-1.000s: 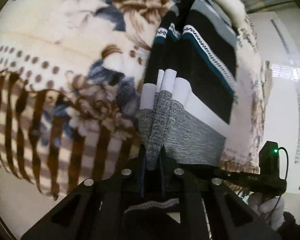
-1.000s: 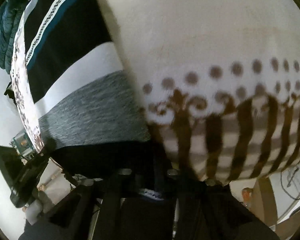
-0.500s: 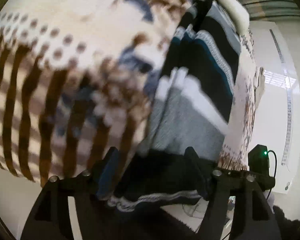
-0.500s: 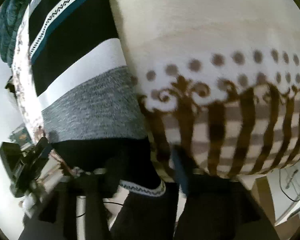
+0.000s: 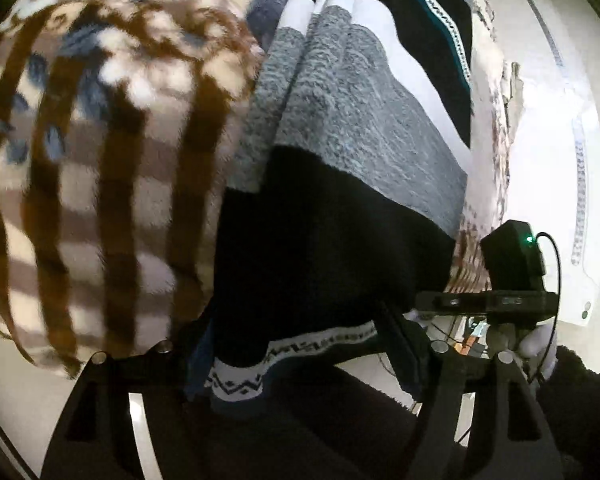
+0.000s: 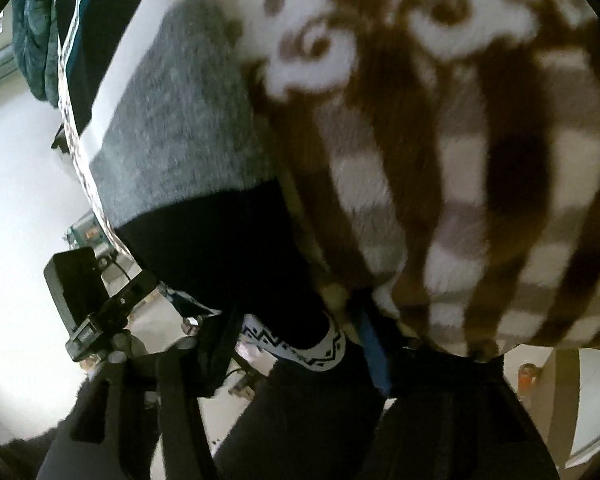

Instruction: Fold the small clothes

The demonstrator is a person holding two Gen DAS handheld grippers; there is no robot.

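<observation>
Sweater [image 5: 340, 128], knitted, banded black, white, flecked grey and black again, with a white zigzag-patterned hem: I log it lying on the blanket [image 5: 100, 140], hem end hanging past the blanket's edge toward both my cameras. Folds run lengthwise along its left border in the left wrist view.

Blanket: fleece, cream with brown stripes, scrolls, dots and blue-brown flowers; it lies under the garment.

Left gripper [image 5: 296, 344]: I read it as released, fingers spread wide either side of the hem [image 5: 284, 352], black cloth filling the gap between them.

Right gripper [image 6: 296, 336]: likewise spread, hem band [image 6: 300, 344] sitting between the fingers; I cannot tell whether either finger touches it.

Each view also shows the opposite gripper's black body at the frame side, beside the garment's far edge, and a white-gloved hand [image 5: 540, 344] under it in the left view.
</observation>
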